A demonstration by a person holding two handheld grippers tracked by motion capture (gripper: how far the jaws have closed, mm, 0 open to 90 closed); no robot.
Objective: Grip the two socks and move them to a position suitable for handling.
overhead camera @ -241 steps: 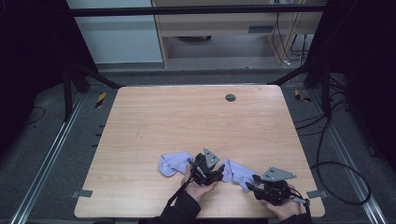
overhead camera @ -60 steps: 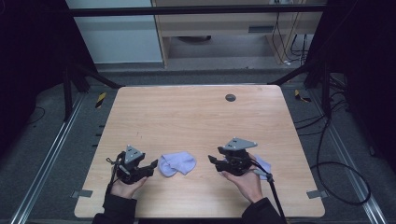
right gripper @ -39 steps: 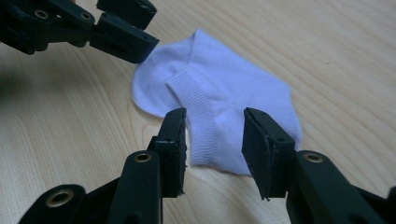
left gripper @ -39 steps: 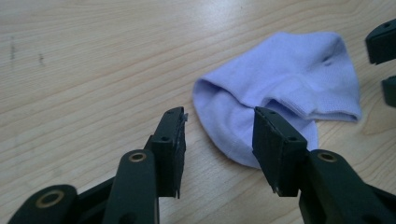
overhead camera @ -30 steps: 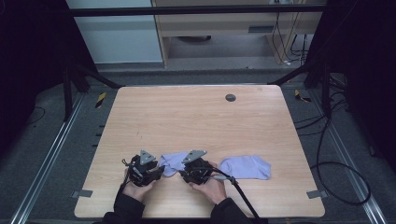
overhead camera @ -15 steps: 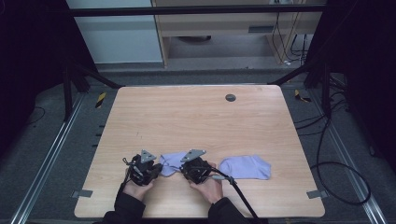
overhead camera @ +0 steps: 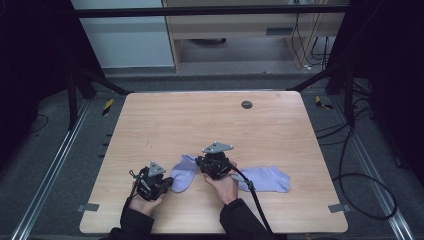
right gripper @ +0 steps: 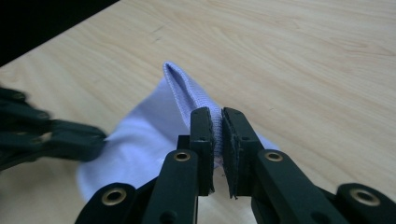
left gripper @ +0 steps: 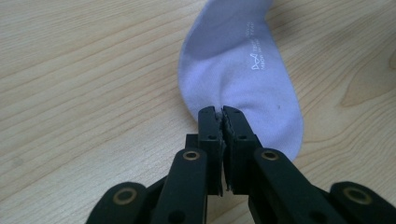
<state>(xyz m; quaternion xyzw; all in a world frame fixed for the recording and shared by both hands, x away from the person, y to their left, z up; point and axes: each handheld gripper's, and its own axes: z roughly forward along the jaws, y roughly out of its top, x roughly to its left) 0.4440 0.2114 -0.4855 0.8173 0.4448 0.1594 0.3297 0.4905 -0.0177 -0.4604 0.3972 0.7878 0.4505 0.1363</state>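
now both grippers are clamped on the lilac sock (overhead camera: 184, 171) lying near the front of the surface (overhead camera: 210, 120): the left gripper (left gripper: 221, 113) pinches one end, the right gripper (right gripper: 216, 116) the other. lift evenly, keeping the cloth taut. the second sock (overhead camera: 267, 179) lies just right; open room spreads behind, the front edge is close.
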